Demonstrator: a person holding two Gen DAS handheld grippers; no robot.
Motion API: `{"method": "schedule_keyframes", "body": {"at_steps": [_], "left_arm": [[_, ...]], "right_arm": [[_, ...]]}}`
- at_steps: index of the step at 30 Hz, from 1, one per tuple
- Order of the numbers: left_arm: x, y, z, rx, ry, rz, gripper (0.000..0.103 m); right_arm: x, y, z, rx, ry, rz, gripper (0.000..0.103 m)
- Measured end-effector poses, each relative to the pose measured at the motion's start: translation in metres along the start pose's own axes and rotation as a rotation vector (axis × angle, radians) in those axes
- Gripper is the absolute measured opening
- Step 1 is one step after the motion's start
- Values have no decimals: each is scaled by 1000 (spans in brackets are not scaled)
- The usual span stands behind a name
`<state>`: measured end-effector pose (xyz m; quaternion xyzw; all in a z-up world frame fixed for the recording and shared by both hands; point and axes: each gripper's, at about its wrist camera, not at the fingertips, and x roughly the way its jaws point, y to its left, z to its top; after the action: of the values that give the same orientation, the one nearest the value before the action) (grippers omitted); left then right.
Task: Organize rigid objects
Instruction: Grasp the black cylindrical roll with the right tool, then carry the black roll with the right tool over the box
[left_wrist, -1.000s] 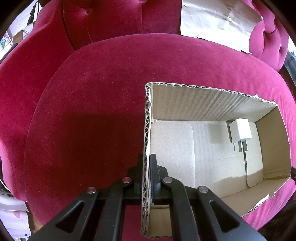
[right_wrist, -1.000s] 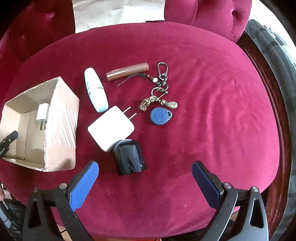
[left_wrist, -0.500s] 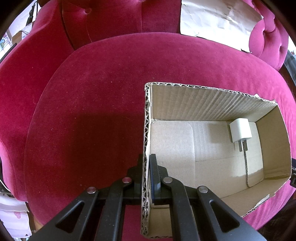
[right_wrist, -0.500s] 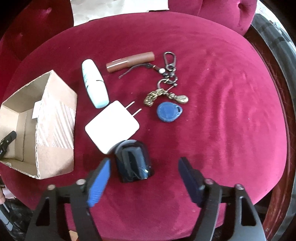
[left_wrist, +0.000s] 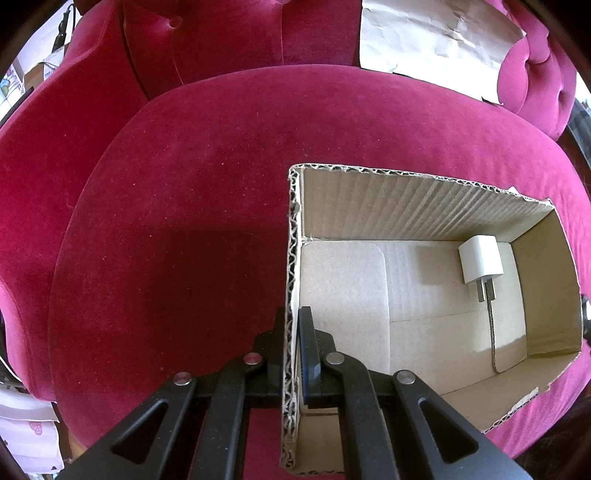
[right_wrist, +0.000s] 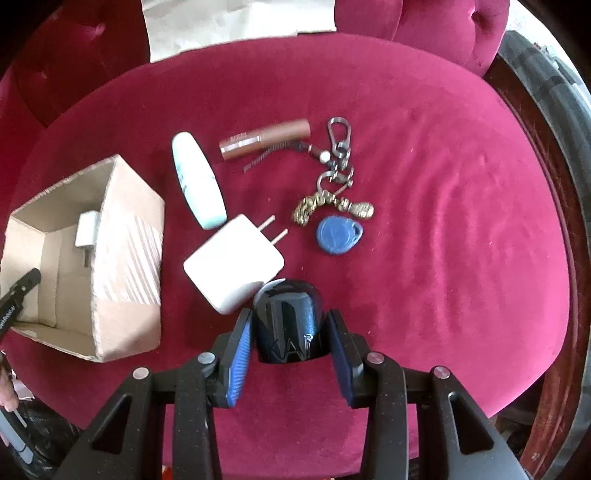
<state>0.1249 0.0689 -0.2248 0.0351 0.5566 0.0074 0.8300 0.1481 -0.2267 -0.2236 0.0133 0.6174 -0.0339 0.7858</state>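
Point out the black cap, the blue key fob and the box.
black cap (right_wrist: 289, 325), right wrist view, on its glossy side wall.
blue key fob (right_wrist: 338, 235), right wrist view, middle of its flat face.
box (left_wrist: 417, 206), left wrist view, on its far inner wall.

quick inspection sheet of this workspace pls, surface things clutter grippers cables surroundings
surface: red velvet seat cushion, partly in sun
job's things: cardboard box holding small white plug; outside it black dome object, large white charger, pale blue tube, brown tube, keychain with blue fob
clutter: crumpled paper on the backrest
grippers: left gripper shut on the box wall; right gripper closing around the black dome object
cables: nothing seen
surroundings: tufted backrest
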Motion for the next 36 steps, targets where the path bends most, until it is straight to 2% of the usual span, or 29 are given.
{"method": "schedule_keyframes", "body": {"at_steps": [17, 24, 36], "left_arm": [[0, 0, 1, 1, -1, 1, 5], [-1, 1, 1, 1, -3, 1, 4], [-1, 2, 0, 2, -7, -3, 4]], "right_arm": [[-38, 8, 2, -6, -106, -6, 42], [-60, 23, 7, -38, -159, 16, 42], [-67, 72, 13, -140, -201, 75, 42]]}}
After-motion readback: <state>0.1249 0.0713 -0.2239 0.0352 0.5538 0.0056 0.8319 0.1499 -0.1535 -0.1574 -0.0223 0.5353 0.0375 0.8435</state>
